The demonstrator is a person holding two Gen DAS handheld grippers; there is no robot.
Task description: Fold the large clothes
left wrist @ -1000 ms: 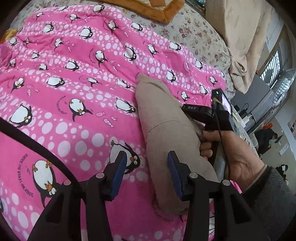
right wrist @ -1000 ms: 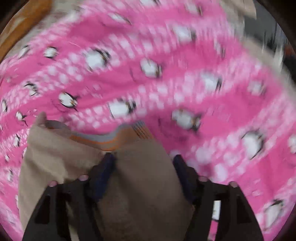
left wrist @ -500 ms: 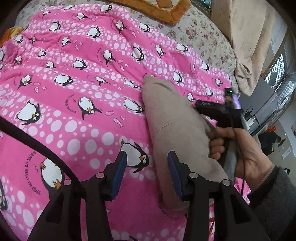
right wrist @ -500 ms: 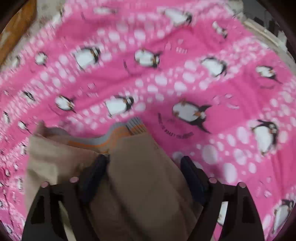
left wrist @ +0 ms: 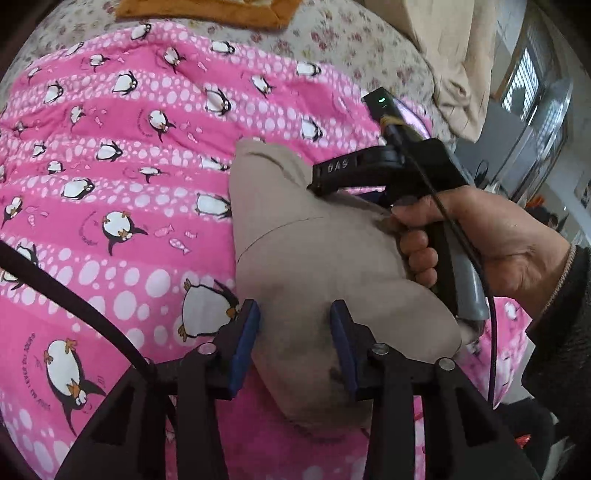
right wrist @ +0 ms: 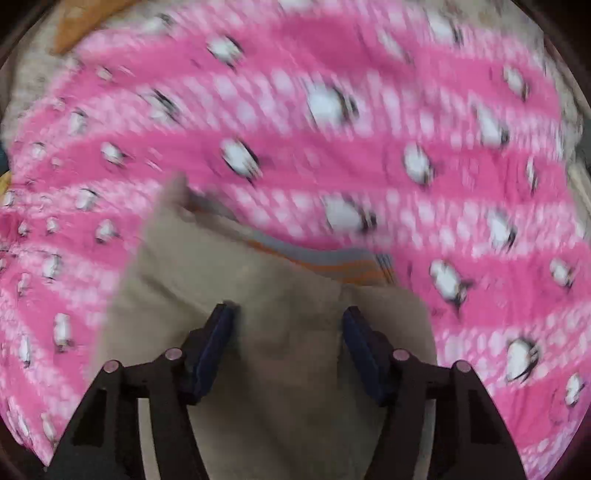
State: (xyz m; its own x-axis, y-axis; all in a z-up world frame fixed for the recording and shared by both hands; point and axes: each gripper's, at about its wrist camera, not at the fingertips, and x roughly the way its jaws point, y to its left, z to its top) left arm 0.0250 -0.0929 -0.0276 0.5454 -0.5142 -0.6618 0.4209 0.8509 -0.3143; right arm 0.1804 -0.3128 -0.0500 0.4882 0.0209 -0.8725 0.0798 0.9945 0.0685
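Observation:
A folded beige garment (left wrist: 314,258) lies on the pink penguin quilt (left wrist: 110,177). My left gripper (left wrist: 293,345) is open, its blue pads on either side of the garment's near end. The right gripper's body (left wrist: 388,166), held by a hand, rests on the garment's right side. In the blurred right wrist view my right gripper (right wrist: 288,347) is open over the beige garment (right wrist: 288,295), whose orange and grey striped band (right wrist: 332,264) shows at its far edge.
A floral bedsheet (left wrist: 332,40) lies beyond the quilt, with an orange cloth (left wrist: 207,13) at the far edge. A beige curtain (left wrist: 461,55) hangs at the right. A black cable (left wrist: 74,299) crosses the lower left.
My left gripper has moved right and forward so its pads now straddle the garment's near end. The right gripper has kept moving over the garment; its view is blurred.

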